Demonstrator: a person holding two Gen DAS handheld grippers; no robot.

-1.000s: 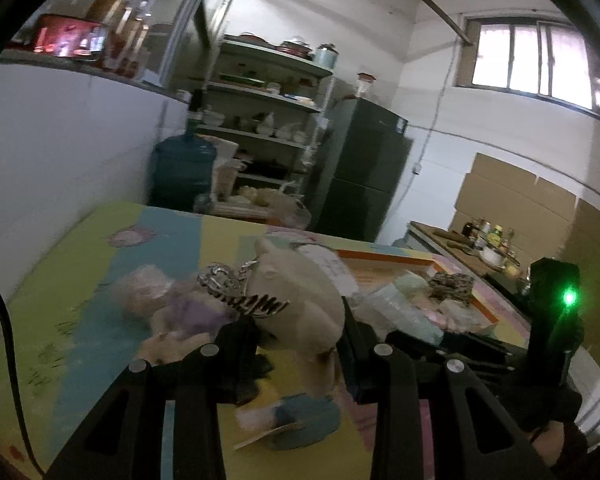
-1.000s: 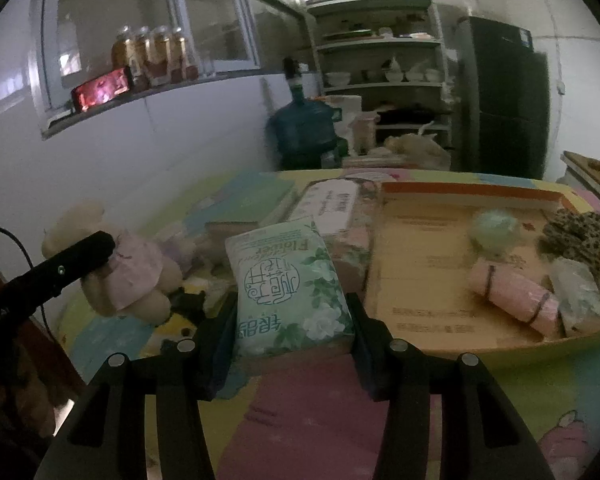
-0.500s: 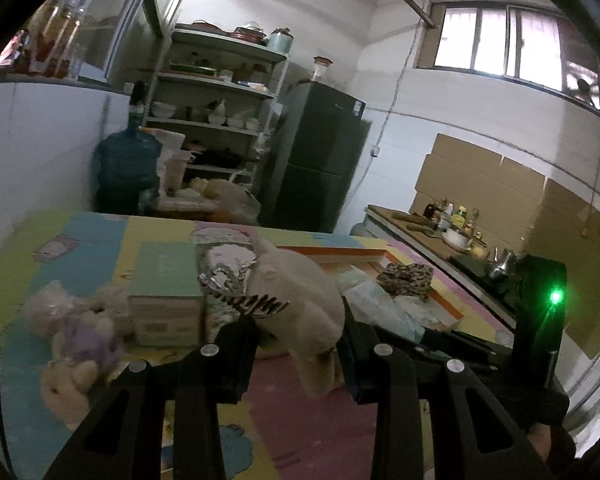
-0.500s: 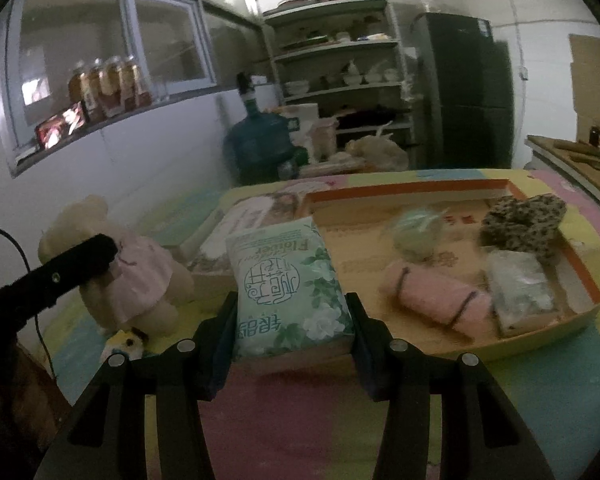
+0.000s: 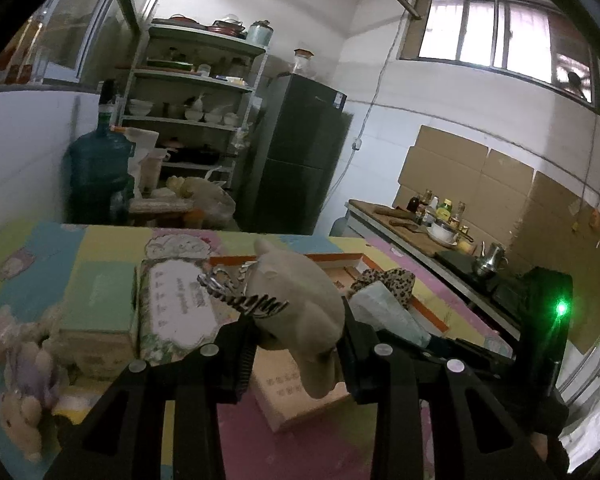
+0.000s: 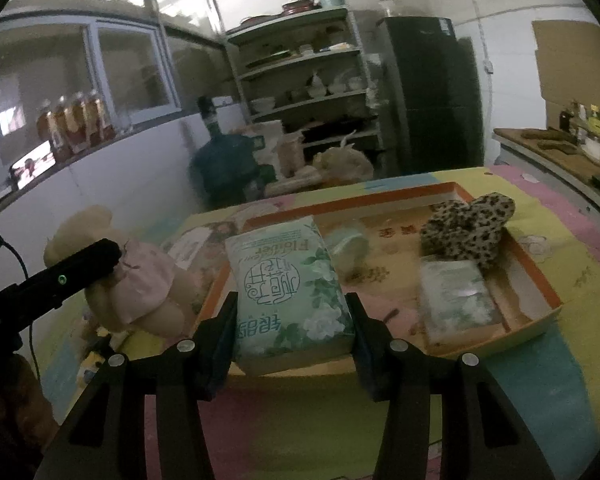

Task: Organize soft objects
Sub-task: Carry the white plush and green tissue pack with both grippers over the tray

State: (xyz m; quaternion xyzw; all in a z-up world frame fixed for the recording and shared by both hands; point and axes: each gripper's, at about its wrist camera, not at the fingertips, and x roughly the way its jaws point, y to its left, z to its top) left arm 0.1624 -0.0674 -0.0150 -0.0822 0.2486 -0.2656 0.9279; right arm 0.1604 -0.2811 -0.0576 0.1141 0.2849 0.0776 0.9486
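My left gripper (image 5: pixel 296 344) is shut on a beige teddy bear (image 5: pixel 296 292) with a silver crown clip on its head. From the right wrist the same bear (image 6: pixel 140 284) shows a pink dress, held up left of the tray. The right gripper (image 6: pixel 292 332) is shut on a green-and-white tissue pack (image 6: pixel 288 292), held over the near left corner of the orange-rimmed cardboard tray (image 6: pixel 540 280). In the tray lie a leopard-print cloth (image 6: pixel 468 228), another tissue pack (image 6: pixel 456 300) and a pale teal roll (image 6: pixel 348 248). The left wrist view shows the tray's rim (image 5: pixel 332 258) behind the bear.
Two flat boxes (image 5: pixel 176 304) lie on the colourful mat left of the tray, with small plush toys (image 5: pixel 24 364) further left. A water jug (image 5: pixel 96 176), a shelf and a dark fridge (image 5: pixel 300 160) stand behind the table. A kitchen counter (image 5: pixel 400 224) runs along the right.
Both grippers have carried their loads to the right across the table; the tray now lies closer and more central. The small plush toys have slid to the left edge. Both grips hold unchanged.
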